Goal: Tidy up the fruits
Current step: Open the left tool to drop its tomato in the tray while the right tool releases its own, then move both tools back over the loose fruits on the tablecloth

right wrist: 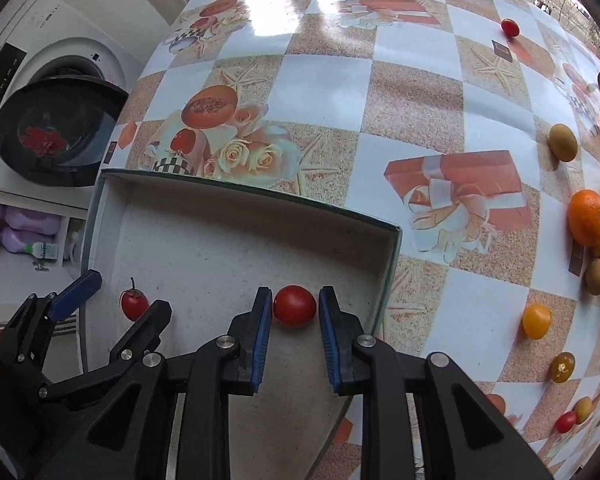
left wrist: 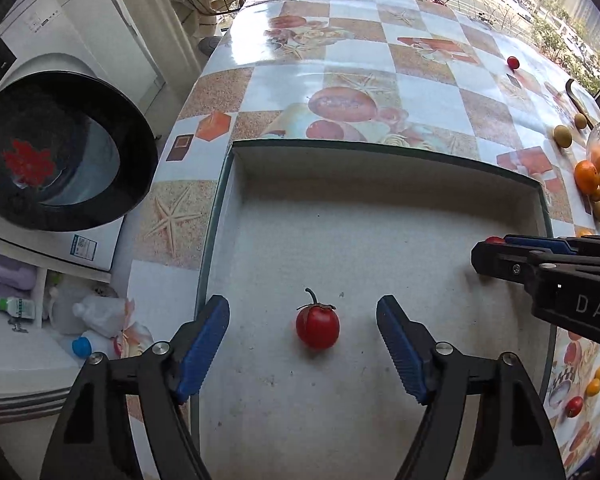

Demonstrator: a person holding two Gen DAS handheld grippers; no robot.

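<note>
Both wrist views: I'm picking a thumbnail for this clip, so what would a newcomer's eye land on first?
Most likely the two red tomatoes in the shallow white tray: a stemmed tomato lies free between the wide-open left gripper, and a stemless tomato sits between the right gripper, whose pads stand just clear of it. Next, the bright orange at the right edge of the checkered tablecloth.

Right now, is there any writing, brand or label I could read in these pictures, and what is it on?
"DAS", cut off by the picture's edge: white letters on the right gripper body.
Sticker on the white washer: print too small to read.
Washer's control panel: markings too blurred.
Bottle label on the shelf: unreadable.
</note>
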